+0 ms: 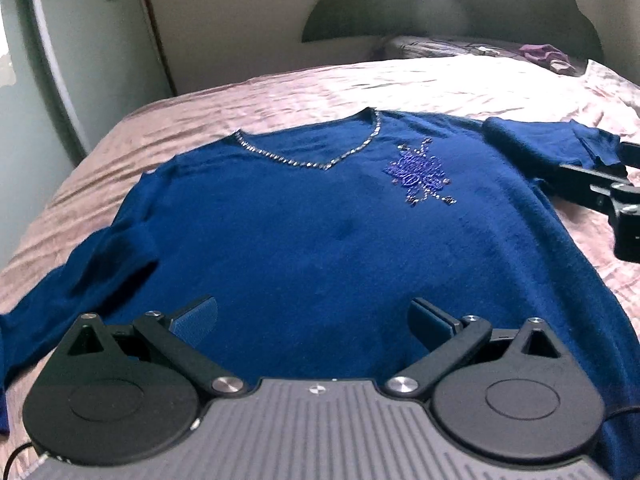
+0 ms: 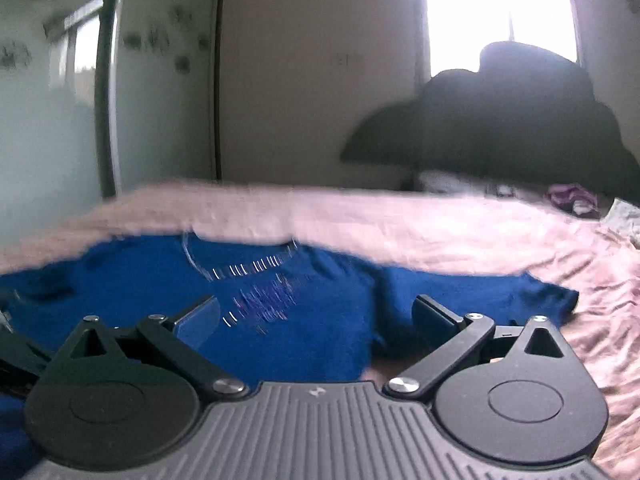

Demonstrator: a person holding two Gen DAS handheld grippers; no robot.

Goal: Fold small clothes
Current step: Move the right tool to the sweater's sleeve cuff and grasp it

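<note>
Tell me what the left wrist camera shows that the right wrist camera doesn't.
Only the left wrist view shows the blue sweater sharply, laid flat with its front up: the studded V-neckline, the beaded motif, and the right gripper by the far sleeve. Only the right wrist view shows the bright window, and there the sweater is motion-blurred. Both show the pink bedspread, the dark headboard, the crumpled purple cloth, and wide-open fingers; the left gripper hovers over the hem.
</note>
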